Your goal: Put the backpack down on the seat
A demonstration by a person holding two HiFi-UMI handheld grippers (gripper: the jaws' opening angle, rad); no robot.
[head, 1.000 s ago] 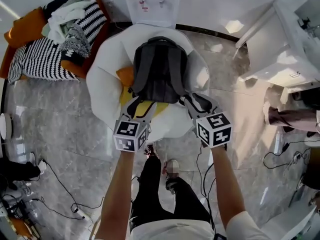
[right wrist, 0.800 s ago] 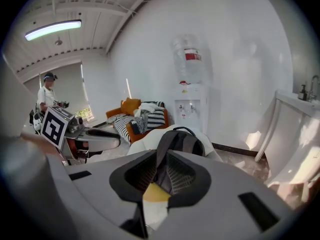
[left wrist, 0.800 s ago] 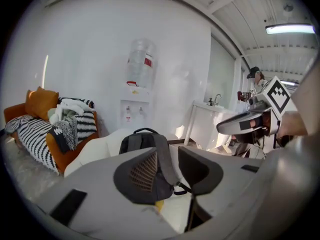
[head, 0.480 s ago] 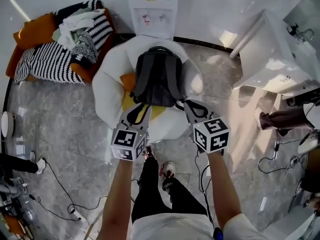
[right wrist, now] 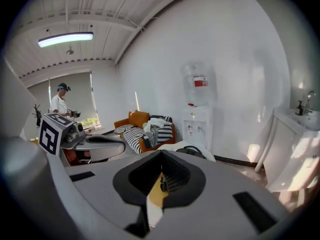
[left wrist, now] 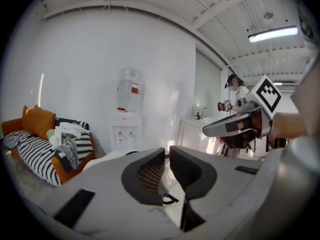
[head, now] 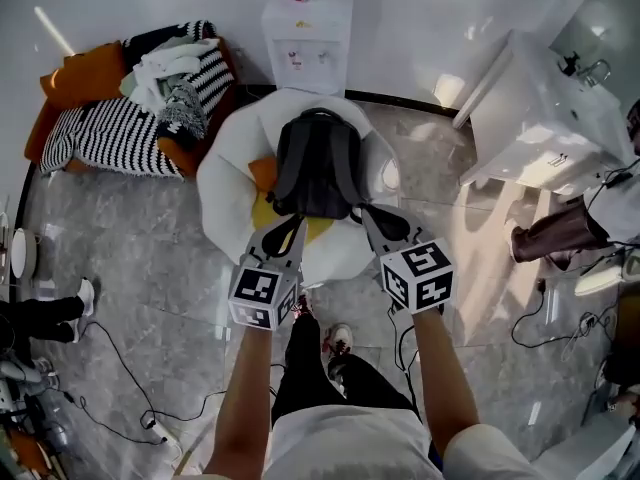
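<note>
A dark grey backpack (head: 318, 168) lies on the white beanbag seat (head: 225, 183), straps up, with its top handle toward the wall. Its top also shows in the right gripper view (right wrist: 192, 152). My left gripper (head: 285, 223) hovers just short of the backpack's near end. Its jaws are closing to a narrow slit with nothing between them (left wrist: 167, 151). My right gripper (head: 372, 215) hangs beside it at the same distance, shut and empty (right wrist: 161, 154). Neither gripper touches the backpack.
A yellow cushion (head: 262, 208) and an orange one (head: 262, 173) lie under the backpack. A water dispenser (head: 307, 38) stands behind the seat and a sofa with striped clothes (head: 130, 118) at left. At right are a white counter (head: 540, 118) and a bystander's leg (head: 560, 233). Cables (head: 150, 408) cross the floor.
Both grippers have drawn back a little from the backpack's near end and their jaws have closed. The backpack stays on the seat, and the head view now takes in more of the room.
</note>
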